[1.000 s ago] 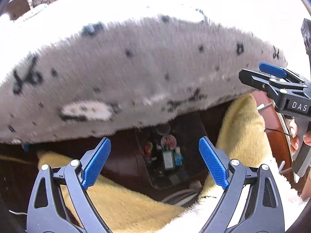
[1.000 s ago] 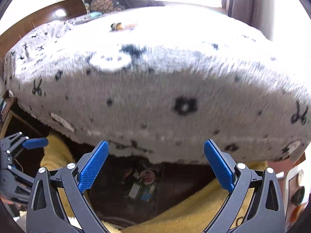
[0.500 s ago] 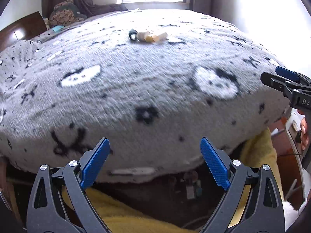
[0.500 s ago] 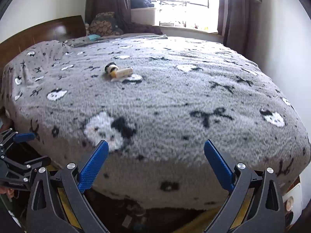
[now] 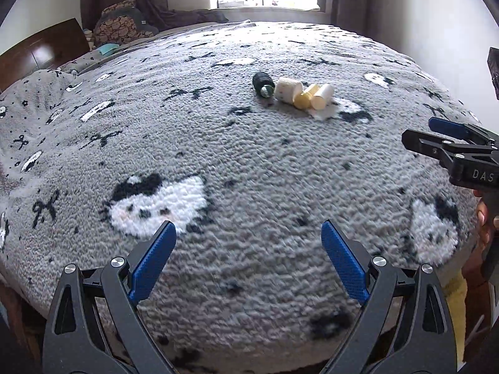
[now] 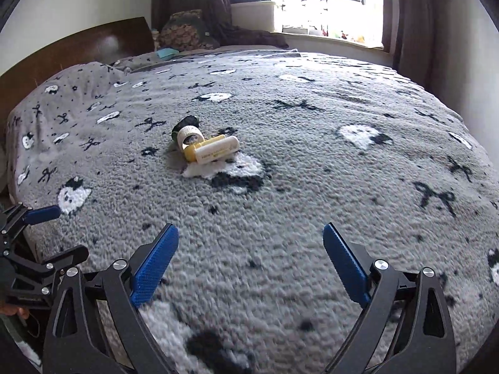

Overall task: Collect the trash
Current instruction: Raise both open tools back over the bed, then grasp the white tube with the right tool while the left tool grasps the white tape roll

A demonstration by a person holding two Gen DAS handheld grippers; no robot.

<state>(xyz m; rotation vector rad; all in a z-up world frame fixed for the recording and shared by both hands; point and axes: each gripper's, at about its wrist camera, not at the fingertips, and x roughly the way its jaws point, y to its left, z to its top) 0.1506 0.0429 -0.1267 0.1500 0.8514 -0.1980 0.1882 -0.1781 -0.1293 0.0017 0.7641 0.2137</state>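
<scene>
A wide bed covered by a grey fleece blanket (image 5: 249,162) with black bows and white cat faces fills both views. In the left wrist view, a small heap of trash (image 5: 293,92) lies upper centre on the blanket: a dark crumpled lump, a white roll, a yellow tube and a cream tube on a scrap of white paper, touching one another. The left gripper (image 5: 248,243) sits at the bottom, released, nothing between its blue pads, well apart from the heap. At the right edge the right gripper (image 5: 449,137) is cut off by the frame. In the right wrist view the right gripper (image 6: 251,246) is wide but closing on nothing; the print on the cream tube is too small to read
</scene>
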